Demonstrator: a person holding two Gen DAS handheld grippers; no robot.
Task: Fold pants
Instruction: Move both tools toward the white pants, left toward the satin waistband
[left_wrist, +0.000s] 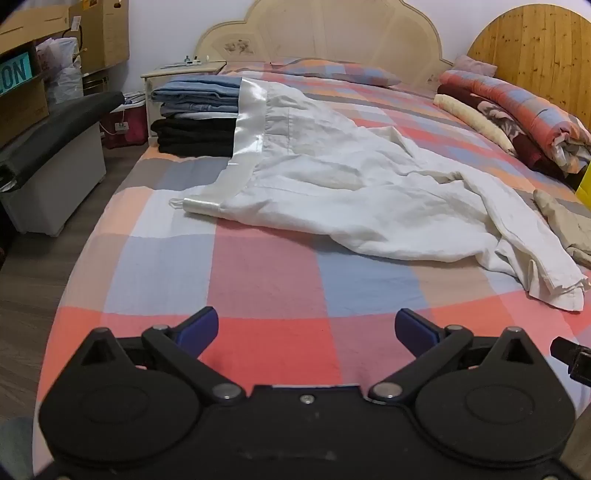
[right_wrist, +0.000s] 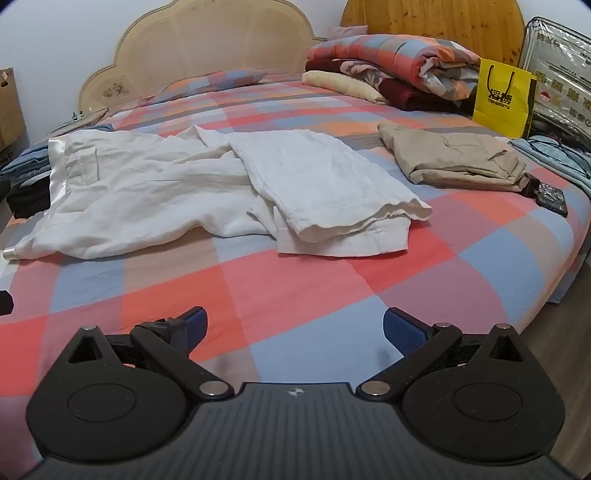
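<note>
Both my tongs hang spread and empty: left gripper (left_wrist: 306, 326), right gripper (right_wrist: 294, 326). The white pants (right_wrist: 207, 184) lie rumpled on the checked bedsheet (right_wrist: 295, 288) well ahead of both, waistband toward my left, legs twisted over each other. Pinching one layer only could drag them crooked. The yellow bag (right_wrist: 502, 99) far right reads "TOP SPORTS".

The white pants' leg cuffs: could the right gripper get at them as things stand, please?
Probably yes. The right gripper is open and empty, and only bare checked bedsheet lies between it and the cuffs of the white pants.
</note>
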